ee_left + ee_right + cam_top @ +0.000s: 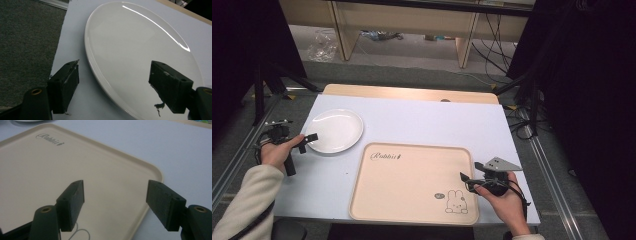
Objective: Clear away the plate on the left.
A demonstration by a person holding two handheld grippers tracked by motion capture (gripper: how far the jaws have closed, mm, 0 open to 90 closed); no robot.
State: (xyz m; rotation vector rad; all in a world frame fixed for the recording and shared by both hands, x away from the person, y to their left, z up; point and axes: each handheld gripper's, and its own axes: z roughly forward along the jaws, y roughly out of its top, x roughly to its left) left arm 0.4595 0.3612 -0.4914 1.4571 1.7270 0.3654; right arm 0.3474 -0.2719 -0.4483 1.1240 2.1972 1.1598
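A white empty plate [334,130] lies on the white table at the left. My left gripper [307,141] is at the plate's near-left rim, open. In the left gripper view the plate [130,50] rim runs between the jaws: one jaw is over the plate's inside, the other over the bare table beside it, and neither pad presses on it. A beige tray [412,146] with a "Rabbit" print and a rabbit drawing lies at the front centre. My right gripper [464,181] hovers open at the tray's right edge, holding nothing. In the right gripper view its jaws [115,195] straddle the tray [50,165] corner.
The white table top [427,120] has bare room behind the tray and to its right. A wooden strip [412,93] borders the far edge. Grey carpet [25,37] lies past the table's left edge. Dark stands and cables flank both sides.
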